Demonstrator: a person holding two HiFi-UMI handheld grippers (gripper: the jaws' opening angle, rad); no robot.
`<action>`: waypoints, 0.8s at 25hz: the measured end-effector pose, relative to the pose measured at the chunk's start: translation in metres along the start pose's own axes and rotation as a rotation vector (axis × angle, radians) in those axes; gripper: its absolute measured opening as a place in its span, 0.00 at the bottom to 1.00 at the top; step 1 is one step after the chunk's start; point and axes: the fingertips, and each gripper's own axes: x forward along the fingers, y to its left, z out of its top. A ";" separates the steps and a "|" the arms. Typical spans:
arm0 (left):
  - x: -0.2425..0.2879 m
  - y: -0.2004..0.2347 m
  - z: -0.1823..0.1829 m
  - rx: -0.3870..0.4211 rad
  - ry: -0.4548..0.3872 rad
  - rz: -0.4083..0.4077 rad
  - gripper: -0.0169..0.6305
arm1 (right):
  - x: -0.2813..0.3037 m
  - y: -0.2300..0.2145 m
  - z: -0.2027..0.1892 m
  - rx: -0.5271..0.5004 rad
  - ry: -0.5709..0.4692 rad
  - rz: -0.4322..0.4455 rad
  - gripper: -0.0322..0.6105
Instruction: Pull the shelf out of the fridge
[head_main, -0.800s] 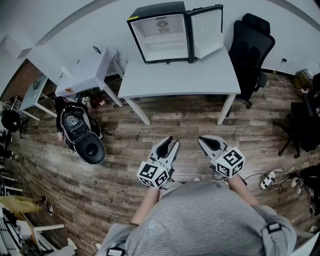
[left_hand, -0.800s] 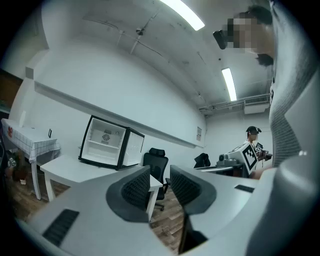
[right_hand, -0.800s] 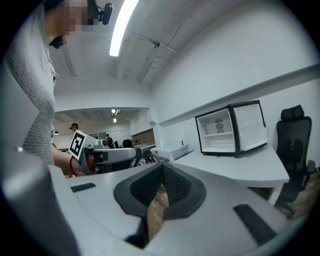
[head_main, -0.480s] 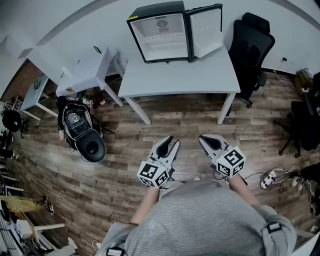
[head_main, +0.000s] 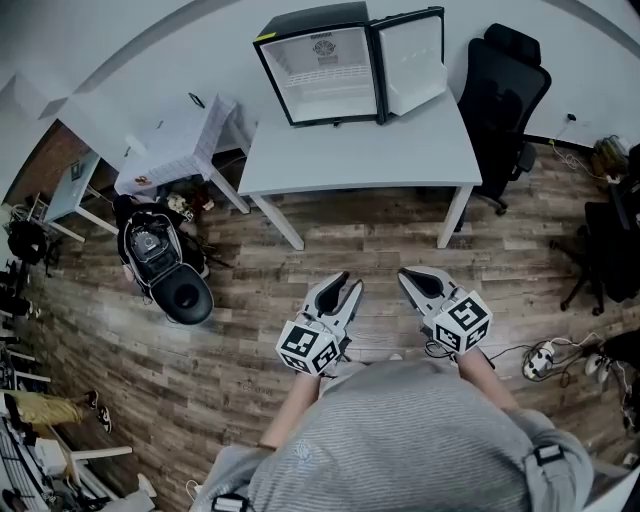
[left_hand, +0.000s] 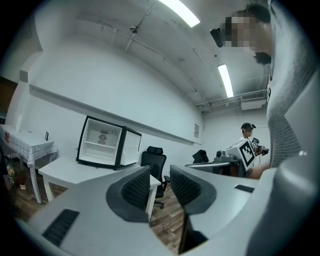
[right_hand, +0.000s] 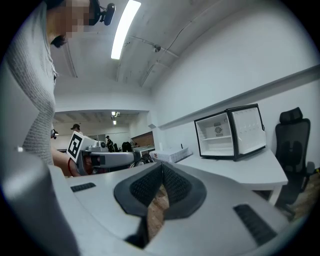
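Note:
A small black fridge (head_main: 325, 65) stands at the back of a white table (head_main: 360, 155), its door (head_main: 412, 60) swung open to the right. A white shelf (head_main: 328, 72) crosses its white interior, and it also shows as the shelf (left_hand: 102, 143) in the left gripper view and the shelf (right_hand: 218, 137) in the right gripper view. Both grippers hang close to my body over the wooden floor, well short of the table. My left gripper (head_main: 340, 285) (left_hand: 160, 172) is open with nothing between its jaws. My right gripper (head_main: 412, 278) (right_hand: 161, 170) is shut and empty.
A black office chair (head_main: 505, 95) stands at the table's right end. A small side table with a checked cloth (head_main: 180, 135) is at the left, with a black bag and round seat (head_main: 165, 265) on the floor. Cables (head_main: 545, 360) lie at the right. A person (left_hand: 246, 131) stands far off.

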 end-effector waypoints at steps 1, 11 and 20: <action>0.001 0.001 0.001 0.000 0.000 0.003 0.20 | 0.001 -0.001 0.003 0.016 -0.011 0.007 0.07; 0.011 0.003 0.003 -0.003 -0.002 0.007 0.20 | 0.004 -0.014 0.009 0.038 -0.039 0.002 0.07; 0.016 0.000 -0.001 -0.009 0.017 -0.003 0.20 | 0.003 -0.018 0.003 0.031 -0.011 -0.008 0.07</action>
